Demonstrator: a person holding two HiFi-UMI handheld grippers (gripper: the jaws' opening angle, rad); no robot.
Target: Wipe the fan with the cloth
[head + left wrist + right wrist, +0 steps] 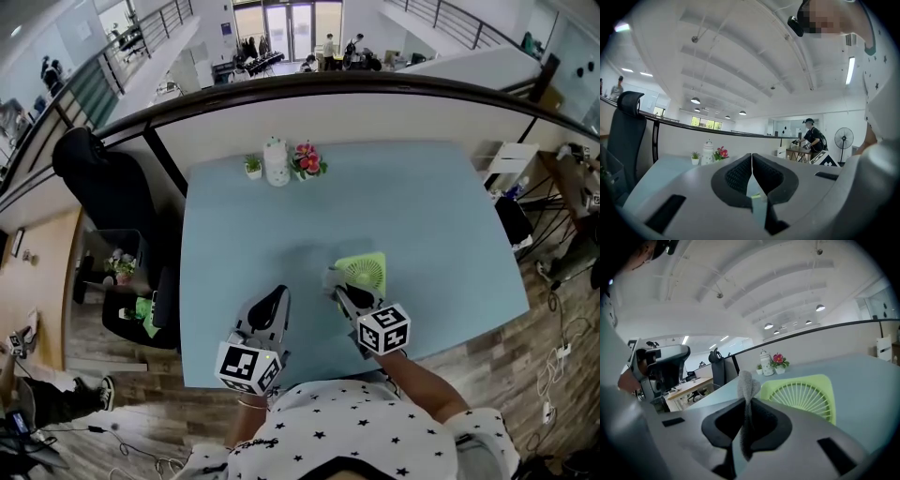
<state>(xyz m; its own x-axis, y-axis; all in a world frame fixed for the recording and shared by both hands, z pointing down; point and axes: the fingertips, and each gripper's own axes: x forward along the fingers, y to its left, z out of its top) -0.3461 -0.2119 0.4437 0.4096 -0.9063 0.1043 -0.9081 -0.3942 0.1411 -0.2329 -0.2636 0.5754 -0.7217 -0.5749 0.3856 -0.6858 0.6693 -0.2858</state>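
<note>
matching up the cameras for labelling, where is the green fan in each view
head view: green fan lies on the blue table, just ahead of the right gripper.
left gripper view: no fan to be made out.
right gripper view: centre right, just beyond the cloth in the jaws.
shared landmark: pink flowers at the table's far edge.

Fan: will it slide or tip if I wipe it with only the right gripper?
Likely slides: the fan looks small, light plastic on a smooth table. Its thin grille ribs may flex. The left gripper, shut and empty, could brace it.
</note>
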